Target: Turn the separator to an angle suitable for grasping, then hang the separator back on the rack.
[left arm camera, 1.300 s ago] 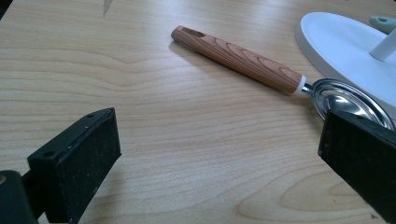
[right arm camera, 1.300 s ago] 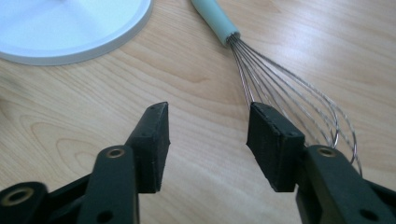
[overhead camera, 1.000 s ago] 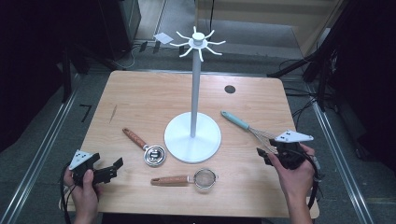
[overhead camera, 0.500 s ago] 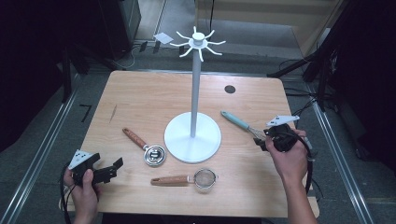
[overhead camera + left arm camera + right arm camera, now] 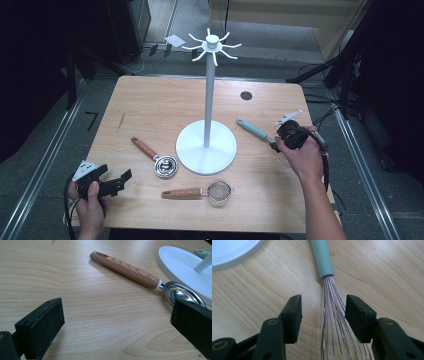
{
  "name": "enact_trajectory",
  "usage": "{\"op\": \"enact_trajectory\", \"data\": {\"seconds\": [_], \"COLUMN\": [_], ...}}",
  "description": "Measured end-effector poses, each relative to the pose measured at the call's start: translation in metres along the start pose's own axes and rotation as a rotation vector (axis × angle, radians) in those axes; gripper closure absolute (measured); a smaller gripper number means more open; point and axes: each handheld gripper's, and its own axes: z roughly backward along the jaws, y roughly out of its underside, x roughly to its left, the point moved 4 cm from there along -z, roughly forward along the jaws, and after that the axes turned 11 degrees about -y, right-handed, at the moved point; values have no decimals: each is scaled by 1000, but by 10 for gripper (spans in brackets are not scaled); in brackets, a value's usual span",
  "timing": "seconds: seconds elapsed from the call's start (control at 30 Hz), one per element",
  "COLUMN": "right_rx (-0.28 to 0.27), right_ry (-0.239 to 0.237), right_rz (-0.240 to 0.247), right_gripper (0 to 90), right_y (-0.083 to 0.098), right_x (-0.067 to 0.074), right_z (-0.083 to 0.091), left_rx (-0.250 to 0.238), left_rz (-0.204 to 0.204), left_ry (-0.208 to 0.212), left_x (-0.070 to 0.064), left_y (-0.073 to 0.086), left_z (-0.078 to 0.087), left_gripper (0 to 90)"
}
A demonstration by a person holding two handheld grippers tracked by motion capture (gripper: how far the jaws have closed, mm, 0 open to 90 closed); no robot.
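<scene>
Steel whisk (image 5: 334,322) wires between right gripper (image 5: 323,315) jaws, closing in, half open, no grip yet; left gripper (image 5: 117,327) wide open, empty; white stand (image 5: 212,47) hooks bare, hanging all ahead

A white hook stand (image 5: 206,146) stands between a measuring spoon (image 5: 154,156) and strainer (image 5: 200,191).

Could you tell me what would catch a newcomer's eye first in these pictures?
First the tall white hook stand at the table's middle, hooks bare. Next the right tongs, which have just been closing, astride the wires of the teal-handled whisk right of the stand, pads apart from the wires. The wood-handled spoon and strainer lie near the base; the left tongs wait open.
</scene>
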Motion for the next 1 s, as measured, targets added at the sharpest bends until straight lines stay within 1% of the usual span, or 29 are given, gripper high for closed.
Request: {"op": "enact_trajectory", "data": {"seconds": [0.03,0.07,0.1,0.13,0.17,0.2,0.23,0.33,0.37,0.47,0.53,0.63,0.73,0.77,0.83,0.87,1.0], "right_rx": [20,20,26,55,62,62,75,91,117,133,161,175,185,198,199,206,208], "right_ry": [-3,-3,-6,-13,-7,-7,-15,-27,-29,-37,-30,-28,-35,-45,-42,-48,-46], "right_rz": [0,0,16,20,30,30,37,37,41,39,56,45,48,51,44,55,64], "right_gripper": [506,506,529,575,584,584,597,596,602,610,612,615,620,620,618,617,599], "right_y": [-2,-2,-4,-8,-11,-11,-15,-20,-22,-23,-24,-24,-24,-24,-24,-24,-28], "right_x": [-1,-1,-3,-3,-4,-4,-4,-5,-6,-7,-10,-12,-14,-15,-15,-15,-14], "right_z": [-2,-2,-4,-6,-7,-7,-8,-11,-13,-16,-18,-21,-24,-28,-29,-31,-35], "left_rx": [1,1,2,1,1,1,1,2,1,3,4,1,4,6,5,6,5], "left_rz": [1,1,2,4,3,3,7,8,8,9,10,10,11,10,10,11,8], "left_ry": [2,2,4,6,9,9,10,10,10,11,12,14,16,17,17,17,20], "left_x": [0,0,0,0,1,1,0,0,1,0,0,1,1,0,0,0,0], "left_y": [0,0,0,0,0,0,0,0,0,0,0,0,0,0,0,0,0], "left_z": [0,0,0,0,0,0,0,0,0,0,-1,0,0,-1,-1,-1,-1], "left_gripper": [0,0,0,0,0,0,0,0,0,0,0,0,0,0,0,0,0]}}
